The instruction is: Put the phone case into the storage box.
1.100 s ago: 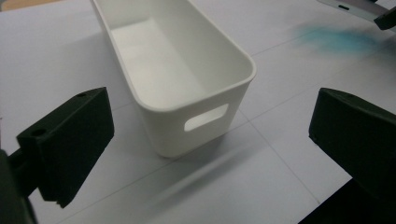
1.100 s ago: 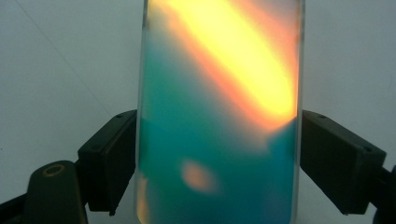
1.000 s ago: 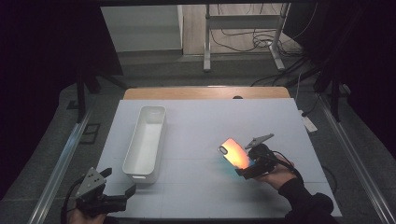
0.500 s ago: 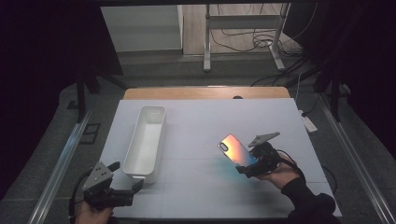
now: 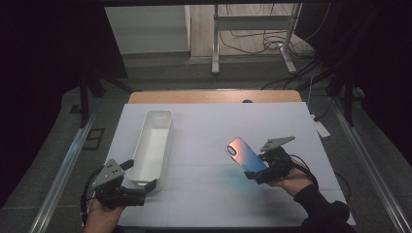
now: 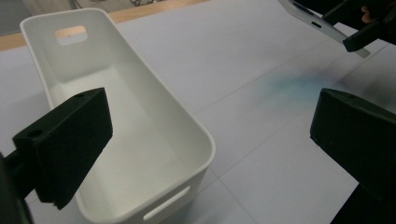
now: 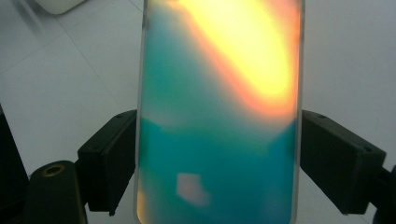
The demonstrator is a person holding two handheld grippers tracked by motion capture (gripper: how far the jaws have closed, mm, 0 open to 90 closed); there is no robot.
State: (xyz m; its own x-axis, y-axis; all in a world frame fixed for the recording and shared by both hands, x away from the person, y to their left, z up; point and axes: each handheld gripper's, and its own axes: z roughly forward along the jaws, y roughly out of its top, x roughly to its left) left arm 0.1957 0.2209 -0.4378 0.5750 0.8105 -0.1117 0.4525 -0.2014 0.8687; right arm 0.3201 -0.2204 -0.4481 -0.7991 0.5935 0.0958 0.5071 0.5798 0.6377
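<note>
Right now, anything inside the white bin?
Nothing visible: the white bin shows a bare floor. The left tongs' near jaw covers part of the floor by the near end.

We see two black hand-held grippers, the left gripper point(image 5: 138, 190) and the right gripper point(image 5: 257, 175), each topped by a grey three-cornered plate, with blocky black jaws, trailing black cables, and a dark sleeve point(image 5: 323, 211) on the right arm.

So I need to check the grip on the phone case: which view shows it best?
The right gripper view: the phone case sits close up, pressed between both black jaws. The high view shows it small, raised off the table in the right gripper. The left gripper view catches just an edge.
</note>
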